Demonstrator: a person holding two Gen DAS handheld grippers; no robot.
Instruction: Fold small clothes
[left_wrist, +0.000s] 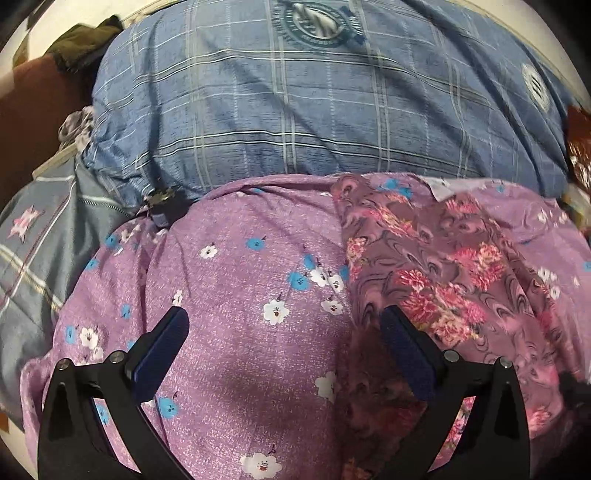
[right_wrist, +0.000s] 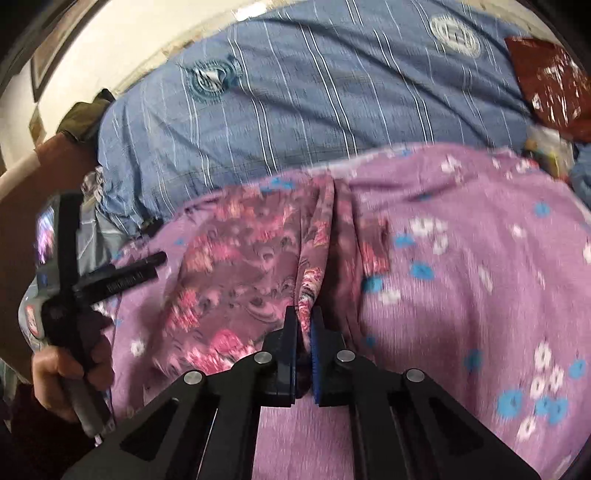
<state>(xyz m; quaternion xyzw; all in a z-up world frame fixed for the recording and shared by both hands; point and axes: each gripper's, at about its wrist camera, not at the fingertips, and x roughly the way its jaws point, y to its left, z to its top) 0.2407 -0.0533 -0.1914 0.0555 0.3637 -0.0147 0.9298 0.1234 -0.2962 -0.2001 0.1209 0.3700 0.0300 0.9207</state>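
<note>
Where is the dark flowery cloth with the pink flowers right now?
The dark flowery cloth lies on the purple sheet, in front of the blue pillow. In the right wrist view, its bunched edge is pinched in the right gripper.

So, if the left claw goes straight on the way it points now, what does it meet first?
Probably the purple flowered sheet: the open left claw points down at it, with nothing between. The dark patterned cloth lies just to its right. Depth is hard to judge.

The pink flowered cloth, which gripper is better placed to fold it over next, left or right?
Probably right: the right gripper is already shut on a ridge of the pink flowered cloth, while the left gripper hangs open above the fabric.
</note>
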